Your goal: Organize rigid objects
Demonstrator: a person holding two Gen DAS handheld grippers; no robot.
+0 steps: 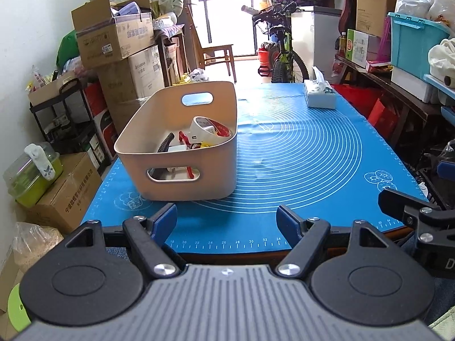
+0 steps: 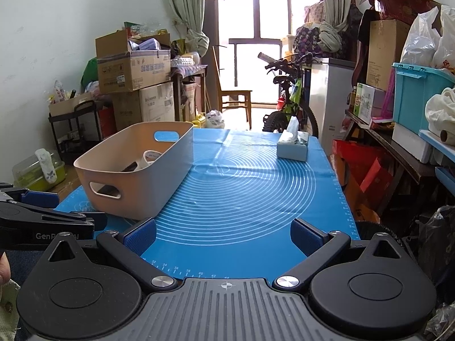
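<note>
A beige plastic bin [image 1: 187, 182] [image 2: 148, 196] with handle cut-outs stands on the left part of the blue mat [image 1: 298, 153] [image 2: 241, 187]. Inside it lie a tape roll [image 1: 207, 129] [image 2: 150, 156], a red-handled tool [image 1: 186, 142], a black object and other small items. My left gripper [image 1: 226, 223] is open over the mat's near edge, just in front of the bin, nothing between its blue pads. My right gripper [image 2: 224, 236] is open too, empty, over the near edge to the right of the bin.
A tissue box [image 1: 320, 95] [image 2: 293, 147] sits at the mat's far right corner. Stacked cardboard boxes [image 1: 113, 42] and a black cart line the left wall. A bicycle [image 1: 280, 54] stands beyond the table. Shelves with a blue crate [image 2: 415, 96] run along the right.
</note>
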